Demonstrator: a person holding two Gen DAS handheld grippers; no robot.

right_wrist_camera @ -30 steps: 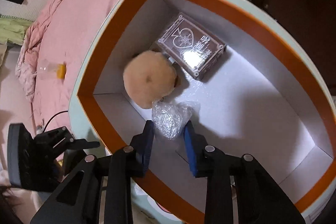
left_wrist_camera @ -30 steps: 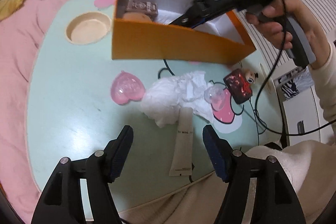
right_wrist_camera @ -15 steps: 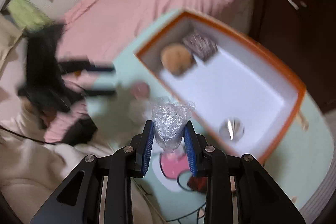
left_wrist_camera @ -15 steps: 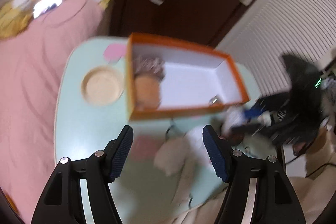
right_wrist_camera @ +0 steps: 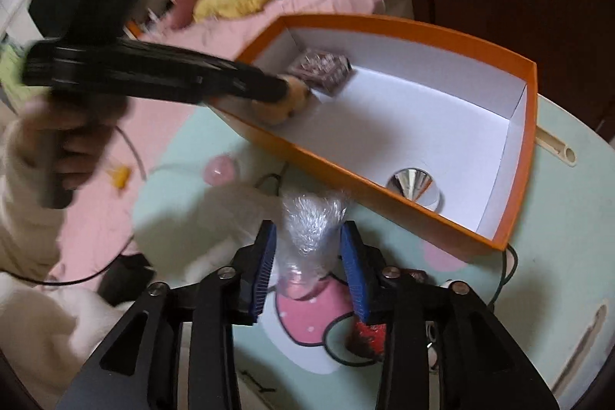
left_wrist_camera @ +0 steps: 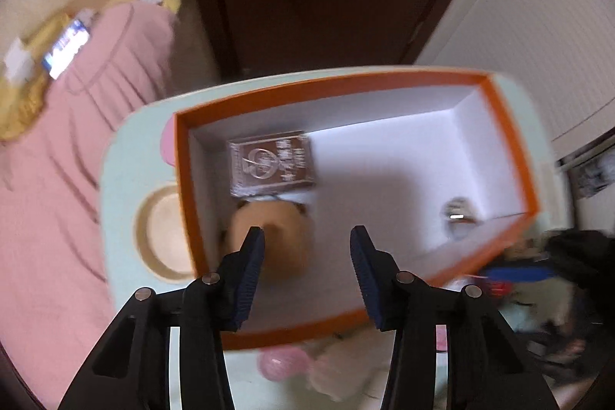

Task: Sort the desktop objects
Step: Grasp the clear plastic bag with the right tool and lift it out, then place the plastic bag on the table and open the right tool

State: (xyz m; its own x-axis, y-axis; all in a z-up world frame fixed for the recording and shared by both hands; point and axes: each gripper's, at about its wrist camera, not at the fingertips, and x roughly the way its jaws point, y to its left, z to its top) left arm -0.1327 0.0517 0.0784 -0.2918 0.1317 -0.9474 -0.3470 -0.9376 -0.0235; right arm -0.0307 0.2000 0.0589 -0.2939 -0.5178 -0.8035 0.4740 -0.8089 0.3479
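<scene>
Left gripper (left_wrist_camera: 307, 256), jaws closing on nothing, you aimed steeply into the orange box (left_wrist_camera: 511, 156); your right gripper (right_wrist_camera: 307, 256), lower centre, was opening around crinkled plastic (right_wrist_camera: 313, 221).

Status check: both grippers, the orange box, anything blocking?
Left gripper empty, jaws closing, over orange box. Right gripper opening around crinkled plastic wrap, outside the box. Box holds plush, card case, shiny cone; nothing blocking.

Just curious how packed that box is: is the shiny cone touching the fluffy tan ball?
Apart. The left wrist view shows bare white floor of the orange box between the shiny cone and the fluffy tan ball.
</scene>
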